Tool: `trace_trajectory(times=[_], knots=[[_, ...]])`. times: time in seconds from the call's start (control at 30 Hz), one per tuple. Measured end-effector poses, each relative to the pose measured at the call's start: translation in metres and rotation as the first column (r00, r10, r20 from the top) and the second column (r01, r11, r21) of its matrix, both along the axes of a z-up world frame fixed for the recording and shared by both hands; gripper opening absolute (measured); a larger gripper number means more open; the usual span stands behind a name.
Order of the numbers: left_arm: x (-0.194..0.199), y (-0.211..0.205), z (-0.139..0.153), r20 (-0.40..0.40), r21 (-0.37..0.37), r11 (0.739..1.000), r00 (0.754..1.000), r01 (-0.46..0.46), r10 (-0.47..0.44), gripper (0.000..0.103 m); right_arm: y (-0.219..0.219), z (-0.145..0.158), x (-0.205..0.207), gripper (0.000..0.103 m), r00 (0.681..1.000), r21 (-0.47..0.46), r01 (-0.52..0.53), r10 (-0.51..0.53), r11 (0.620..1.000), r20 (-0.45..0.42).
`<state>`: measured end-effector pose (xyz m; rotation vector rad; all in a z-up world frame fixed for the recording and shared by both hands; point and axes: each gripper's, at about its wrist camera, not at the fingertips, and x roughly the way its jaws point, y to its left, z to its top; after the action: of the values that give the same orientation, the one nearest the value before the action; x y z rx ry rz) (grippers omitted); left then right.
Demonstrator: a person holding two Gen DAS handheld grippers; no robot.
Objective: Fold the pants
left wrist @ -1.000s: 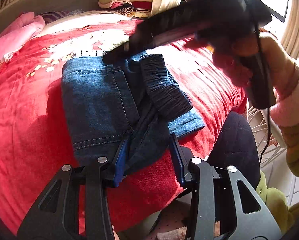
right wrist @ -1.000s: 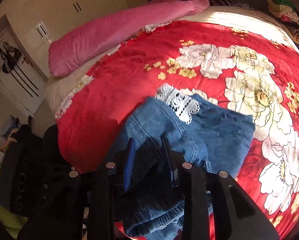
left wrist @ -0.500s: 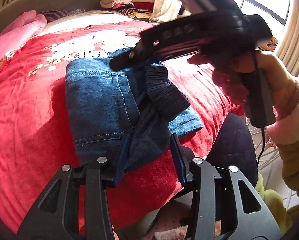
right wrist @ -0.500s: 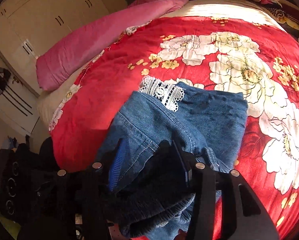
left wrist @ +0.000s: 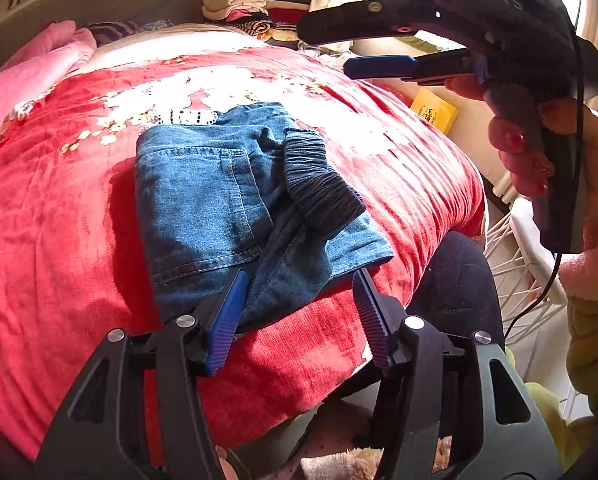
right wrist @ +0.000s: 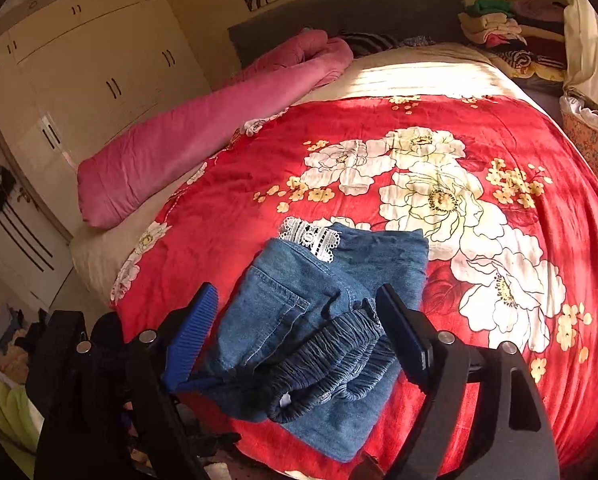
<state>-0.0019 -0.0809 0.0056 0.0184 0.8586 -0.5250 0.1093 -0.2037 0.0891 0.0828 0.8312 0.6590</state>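
Pants (left wrist: 219, 204), folded denim, lie on our red flowered blanket (right wrist: 499, 152) near the bed's edge, cream wardrobes (right wrist: 91, 64) beyond, a pink quilt (right wrist: 203, 136) alongside. We hold the left gripper (left wrist: 299, 312) and right gripper (right wrist: 299, 332) wide apart, gripping nothing.

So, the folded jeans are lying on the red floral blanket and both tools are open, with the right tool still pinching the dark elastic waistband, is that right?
Not quite: the right tool is open and holds nothing; in the right wrist view its fingers stand either side of the waistband without gripping. The jeans do lie folded on the red floral blanket, and the left tool is open too.
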Motion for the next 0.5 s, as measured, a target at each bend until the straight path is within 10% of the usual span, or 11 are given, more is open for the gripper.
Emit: trace_trajectory(times=[0.5], knots=[[-0.010, 0.013, 0.020, 0.026, -0.026, 0.999, 0.999, -0.037, 0.037, 0.069, -0.003, 0.029, -0.029, 0.094, 0.992, -0.011, 0.053, -0.052, 0.999, 0.112]])
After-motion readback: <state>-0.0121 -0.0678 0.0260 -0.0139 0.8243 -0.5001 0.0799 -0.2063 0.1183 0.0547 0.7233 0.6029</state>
